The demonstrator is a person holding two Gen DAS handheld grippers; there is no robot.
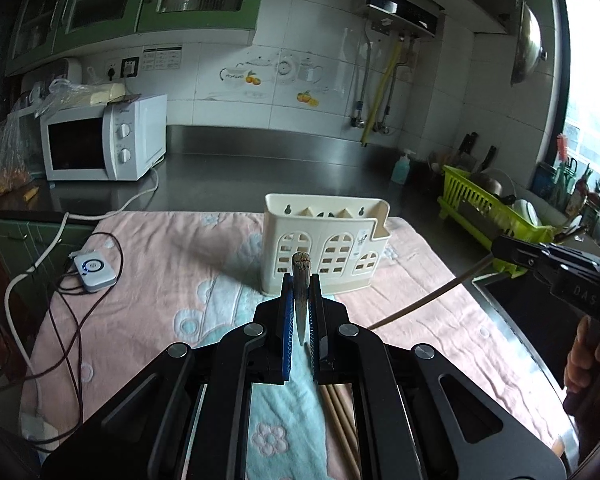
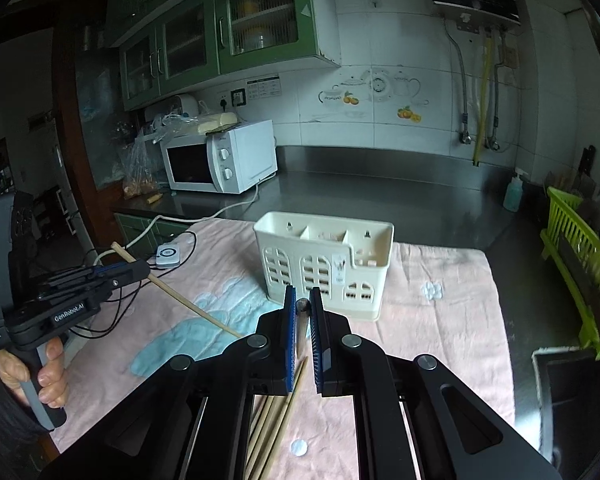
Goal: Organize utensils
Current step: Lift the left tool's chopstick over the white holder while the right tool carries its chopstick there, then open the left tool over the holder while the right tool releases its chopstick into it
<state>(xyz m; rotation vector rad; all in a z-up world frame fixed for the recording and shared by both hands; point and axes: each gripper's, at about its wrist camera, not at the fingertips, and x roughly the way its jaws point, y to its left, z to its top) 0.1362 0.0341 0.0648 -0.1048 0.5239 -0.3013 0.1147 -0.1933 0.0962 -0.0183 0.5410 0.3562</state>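
A cream utensil holder (image 1: 324,248) (image 2: 324,264) with arched cut-outs stands upright on the pink and blue towel (image 1: 172,264) (image 2: 440,320). My left gripper (image 1: 301,280) is shut on a wooden chopstick (image 1: 301,276), seen end-on just in front of the holder. From the right wrist view, that left gripper (image 2: 140,270) is at the left with its chopstick (image 2: 188,304) slanting down to the towel. My right gripper (image 2: 302,294) is shut on another chopstick (image 2: 302,306). Several loose chopsticks (image 2: 272,432) (image 1: 340,420) lie on the towel beneath the grippers.
A white microwave (image 1: 104,140) sits at the back left of the steel counter. A small white device (image 1: 94,270) with cables lies at the towel's left edge. A green dish rack (image 1: 488,208) and a dark sink (image 2: 572,392) are to the right, with a soap bottle (image 2: 514,192) behind.
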